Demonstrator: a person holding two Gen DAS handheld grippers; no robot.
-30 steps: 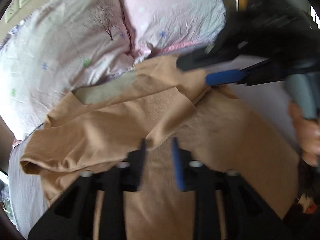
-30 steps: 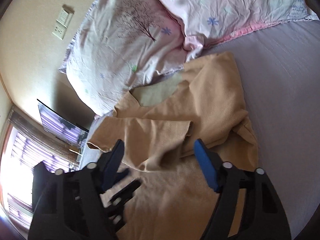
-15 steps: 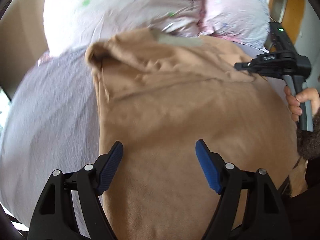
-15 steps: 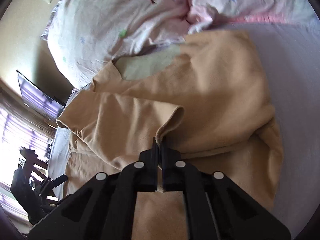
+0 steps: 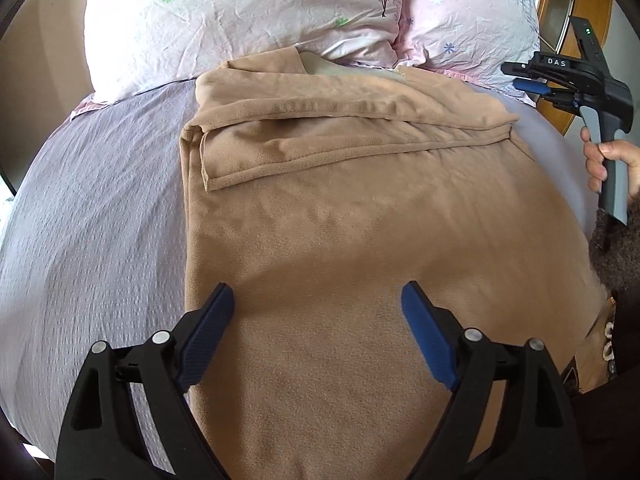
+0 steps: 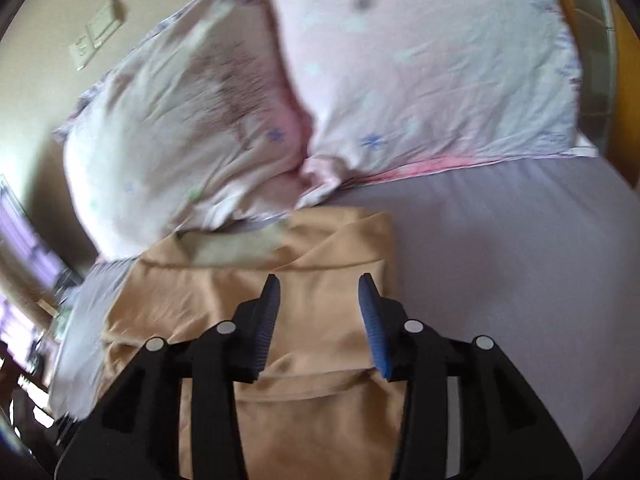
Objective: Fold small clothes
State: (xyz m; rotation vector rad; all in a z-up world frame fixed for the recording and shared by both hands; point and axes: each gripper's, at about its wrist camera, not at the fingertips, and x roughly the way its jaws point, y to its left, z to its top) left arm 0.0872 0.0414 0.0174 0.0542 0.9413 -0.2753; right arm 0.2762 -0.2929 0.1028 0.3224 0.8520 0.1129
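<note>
Your left tongs [image 5: 316, 308] gape wide over the tan garment [image 5: 340, 220], gripping nothing. Your right tongs [image 6: 318, 300] are parted too, above its far right corner. It lies partly folded on the bed [image 5: 100, 208], touching the pillows [image 5: 240, 12].

The garment [image 5: 340, 208] is plain tan, a camel brown with no print, and a pale grey-green lining [image 5: 320, 67] shows at its far neckline. The bed sheet [image 5: 100, 216] is pale lilac with a fine crinkled weave. The left pillow [image 5: 240, 12] is white going to pale pink, scattered with small green clovers, blue flowers and a dark bare tree motif; the right pillow [image 5: 468, 20] is pink with blue and green flowers and a deeper pink border. The left tongs [image 5: 317, 312] have black arms and blue ribbed pads [image 5: 206, 338]. The right tongs [image 6: 319, 296] match, black with blue pads [image 6: 374, 330]. The wall [image 6: 48, 8] is cream.
</note>
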